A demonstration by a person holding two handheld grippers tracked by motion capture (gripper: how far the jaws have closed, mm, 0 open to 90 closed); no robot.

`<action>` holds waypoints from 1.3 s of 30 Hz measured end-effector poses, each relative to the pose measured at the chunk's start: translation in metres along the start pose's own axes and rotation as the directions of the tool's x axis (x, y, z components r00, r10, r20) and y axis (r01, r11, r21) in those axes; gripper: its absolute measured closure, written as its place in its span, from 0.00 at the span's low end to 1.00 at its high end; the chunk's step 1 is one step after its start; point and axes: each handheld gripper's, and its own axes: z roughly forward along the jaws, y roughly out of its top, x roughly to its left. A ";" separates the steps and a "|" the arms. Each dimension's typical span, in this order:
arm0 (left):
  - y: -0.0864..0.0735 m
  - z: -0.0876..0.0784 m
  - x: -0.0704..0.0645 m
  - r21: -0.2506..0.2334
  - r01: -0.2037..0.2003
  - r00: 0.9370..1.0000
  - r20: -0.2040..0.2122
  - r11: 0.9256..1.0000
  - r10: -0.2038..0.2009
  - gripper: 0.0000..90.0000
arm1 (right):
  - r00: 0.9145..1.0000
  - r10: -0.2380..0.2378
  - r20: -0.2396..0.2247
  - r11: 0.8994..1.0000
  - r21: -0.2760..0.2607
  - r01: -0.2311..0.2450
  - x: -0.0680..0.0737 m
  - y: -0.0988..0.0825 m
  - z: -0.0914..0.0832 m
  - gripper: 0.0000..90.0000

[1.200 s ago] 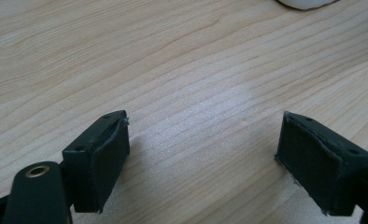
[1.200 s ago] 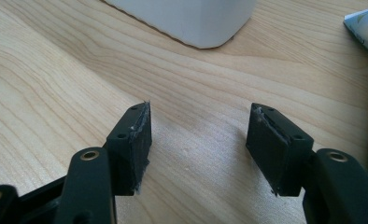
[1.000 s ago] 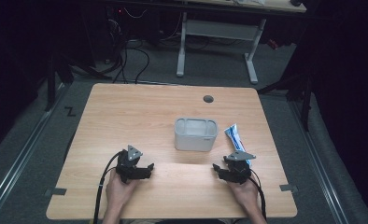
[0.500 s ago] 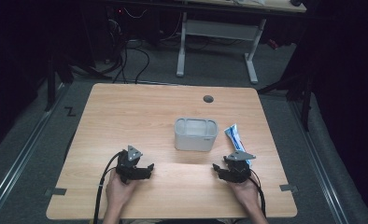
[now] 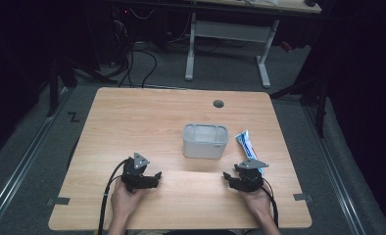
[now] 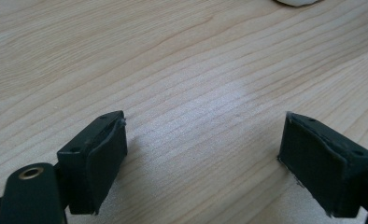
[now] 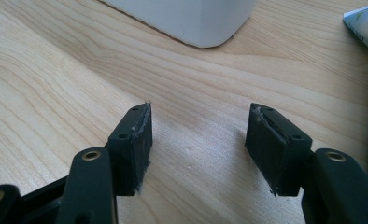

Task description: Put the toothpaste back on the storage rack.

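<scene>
Both tongs are resting low over the table (image 5: 132, 117), on our side of the bin (image 5: 205, 140), and neither is gripping anything. We are holding the left gripper (image 5: 155, 177) with its jaws spread wide over bare wood, to the near left of the bin. We are holding the right gripper (image 5: 229, 177) with its jaws parted a little less, to the near right of the bin, pointing toward the bin's near corner (image 7: 205, 28).

The tube (image 5: 248, 146) is lying flat on the table just right of the bin, close to it, though we cannot tell whether the 2 are touching. Its near end is sitting just beyond the right gripper; in the right gripper view its white and blue edge (image 7: 366, 23) is showing at the far right.

We are judging the step in hand to be a reach for the tube, likely to drop it in the bin. To do it well, we are thinking the right gripper should swing toward the tube, keep its jaws apart, straddle the tube across its narrow width near the middle, and press low before closing, since a flat tube slips easily. The left gripper is better staying clear, or steadying the bin.
</scene>
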 end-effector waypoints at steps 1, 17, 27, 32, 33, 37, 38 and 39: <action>0.000 0.000 0.000 0.000 0.000 1.000 0.000 1.000 0.000 0.17 | 1.000 -0.001 0.000 1.000 0.000 0.001 0.000 0.000 0.000 0.46; 0.000 0.000 0.000 -0.001 0.001 1.000 0.001 1.000 -0.001 0.17 | 1.000 0.017 0.003 0.999 -0.038 -0.017 -0.002 0.001 -0.008 0.51; 0.000 0.000 0.000 -0.001 0.001 1.000 0.001 1.000 -0.001 0.18 | 1.000 0.020 -0.003 0.999 -0.050 -0.020 -0.003 0.001 -0.017 0.52; 0.000 0.000 0.000 -0.001 0.001 1.000 0.001 1.000 -0.001 0.18 | 1.000 0.026 -0.008 0.998 -0.056 -0.027 -0.004 0.000 -0.020 0.53; 0.000 0.000 0.000 -0.001 0.001 1.000 0.001 1.000 -0.001 0.18 | 1.000 0.028 -0.008 0.998 -0.056 -0.029 -0.003 0.000 -0.021 0.53; 0.000 0.000 0.000 -0.001 0.001 1.000 0.000 1.000 -0.001 0.18 | 1.000 0.027 -0.008 0.998 -0.064 -0.028 -0.005 0.000 -0.025 0.54; 0.000 0.000 0.000 -0.001 0.001 1.000 0.000 1.000 -0.001 0.18 | 1.000 0.029 -0.008 0.998 -0.064 -0.029 -0.005 0.000 -0.026 0.54; 0.000 0.000 0.000 -0.001 0.001 1.000 0.001 1.000 -0.001 0.18 | 0.999 0.032 -0.009 0.997 -0.066 -0.032 -0.005 0.000 -0.027 0.54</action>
